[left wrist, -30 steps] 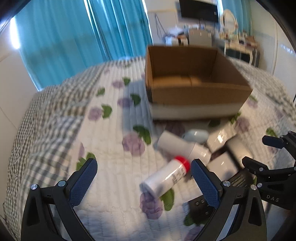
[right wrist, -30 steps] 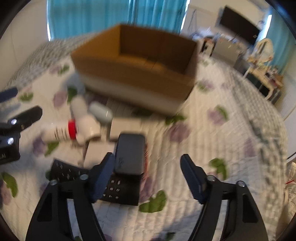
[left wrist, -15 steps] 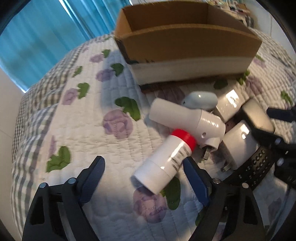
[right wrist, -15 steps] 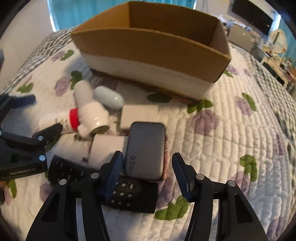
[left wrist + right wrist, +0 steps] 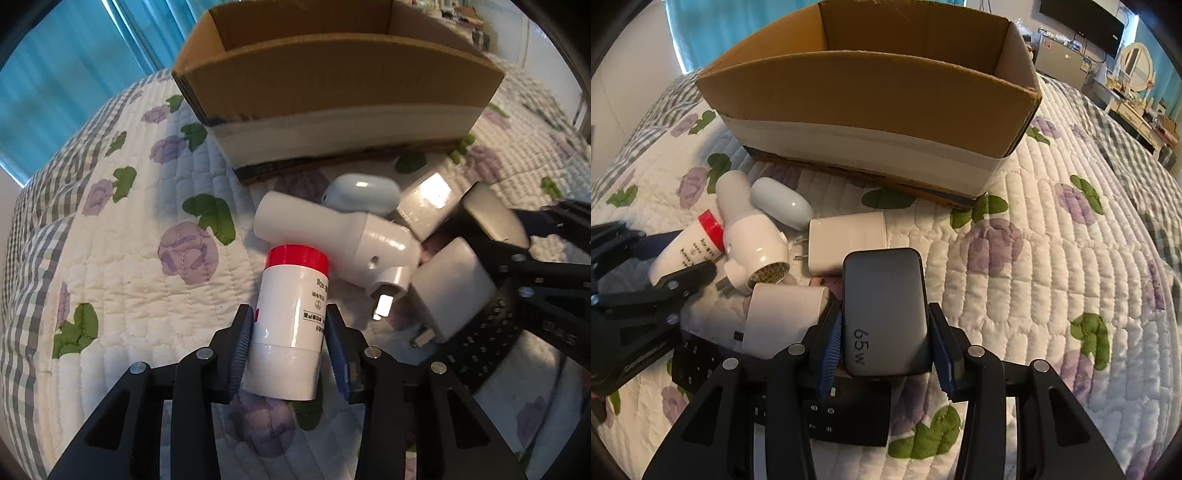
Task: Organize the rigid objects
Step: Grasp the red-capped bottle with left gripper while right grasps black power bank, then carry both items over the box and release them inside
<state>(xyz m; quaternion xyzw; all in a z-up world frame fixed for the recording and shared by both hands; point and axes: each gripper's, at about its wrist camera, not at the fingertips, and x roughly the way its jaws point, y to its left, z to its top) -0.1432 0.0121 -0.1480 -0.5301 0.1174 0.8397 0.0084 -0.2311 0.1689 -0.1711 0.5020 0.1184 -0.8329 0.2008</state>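
On the quilted bed (image 5: 1052, 258), before the cardboard box (image 5: 871, 92), the left gripper (image 5: 289, 341) has clamped onto the red-capped bottle (image 5: 291, 314), near its base, so it may tip out when lifted. The right gripper (image 5: 884, 341) has been closing around the dark 65W charger (image 5: 884, 306) (contact unclear), which may slip. Also loose: two white adapters, one white hairdryer-like device, one pale case, one black remote.

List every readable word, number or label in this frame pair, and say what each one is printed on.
"65w": on the dark grey charger, between the right gripper pads.
"8", "0": on keys of the black keypad under the charger; its other keys are too small to read.
Print on the red-capped white bottle, held in the left gripper: upside down and too small to read.
Lettering on the other gripper's black frame in each view: blurred, unreadable.
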